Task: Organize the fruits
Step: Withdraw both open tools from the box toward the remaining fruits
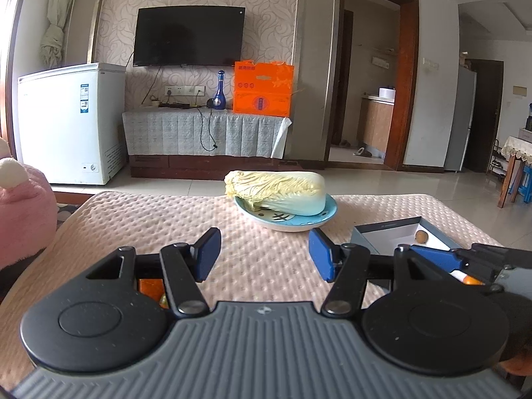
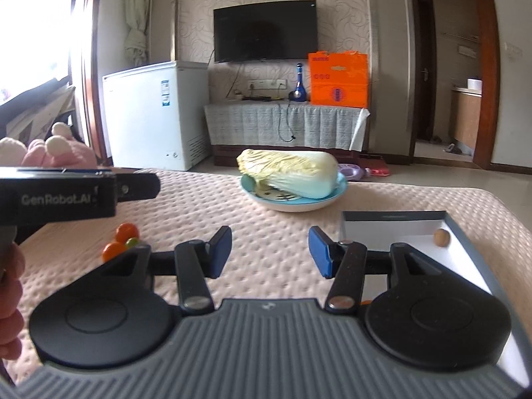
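In the box (image 2: 399,229), one brown fruit (image 2: 441,236)

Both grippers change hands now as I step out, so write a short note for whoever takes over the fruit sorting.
Left gripper: open, empty, over the pink cloth.
Right gripper: open, empty, beside the box.
Box: at the right, holds one small brown fruit.
Loose on the cloth at the left: two orange fruits and a small green one.
Cabbage lies on the blue plate.
Done: apparently one fruit boxed. Left: probably the three loose ones.
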A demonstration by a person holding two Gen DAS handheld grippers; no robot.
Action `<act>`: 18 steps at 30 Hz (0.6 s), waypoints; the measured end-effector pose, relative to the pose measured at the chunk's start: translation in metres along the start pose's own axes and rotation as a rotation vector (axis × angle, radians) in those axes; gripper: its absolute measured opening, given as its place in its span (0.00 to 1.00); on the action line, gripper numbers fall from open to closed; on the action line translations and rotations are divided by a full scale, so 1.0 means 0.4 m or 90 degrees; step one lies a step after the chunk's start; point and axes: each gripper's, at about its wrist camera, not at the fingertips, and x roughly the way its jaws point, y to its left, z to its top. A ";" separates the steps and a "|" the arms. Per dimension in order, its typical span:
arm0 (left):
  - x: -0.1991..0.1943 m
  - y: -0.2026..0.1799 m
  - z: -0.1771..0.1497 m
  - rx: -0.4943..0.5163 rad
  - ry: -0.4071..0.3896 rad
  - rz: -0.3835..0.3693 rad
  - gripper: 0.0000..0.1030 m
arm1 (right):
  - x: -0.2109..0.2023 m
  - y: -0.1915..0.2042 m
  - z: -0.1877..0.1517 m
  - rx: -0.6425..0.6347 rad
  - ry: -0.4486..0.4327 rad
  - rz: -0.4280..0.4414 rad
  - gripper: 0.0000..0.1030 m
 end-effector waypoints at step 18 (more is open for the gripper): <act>-0.008 0.100 -0.012 -0.016 0.012 0.045 0.63 | 0.056 0.085 -0.015 -0.003 0.024 0.045 0.52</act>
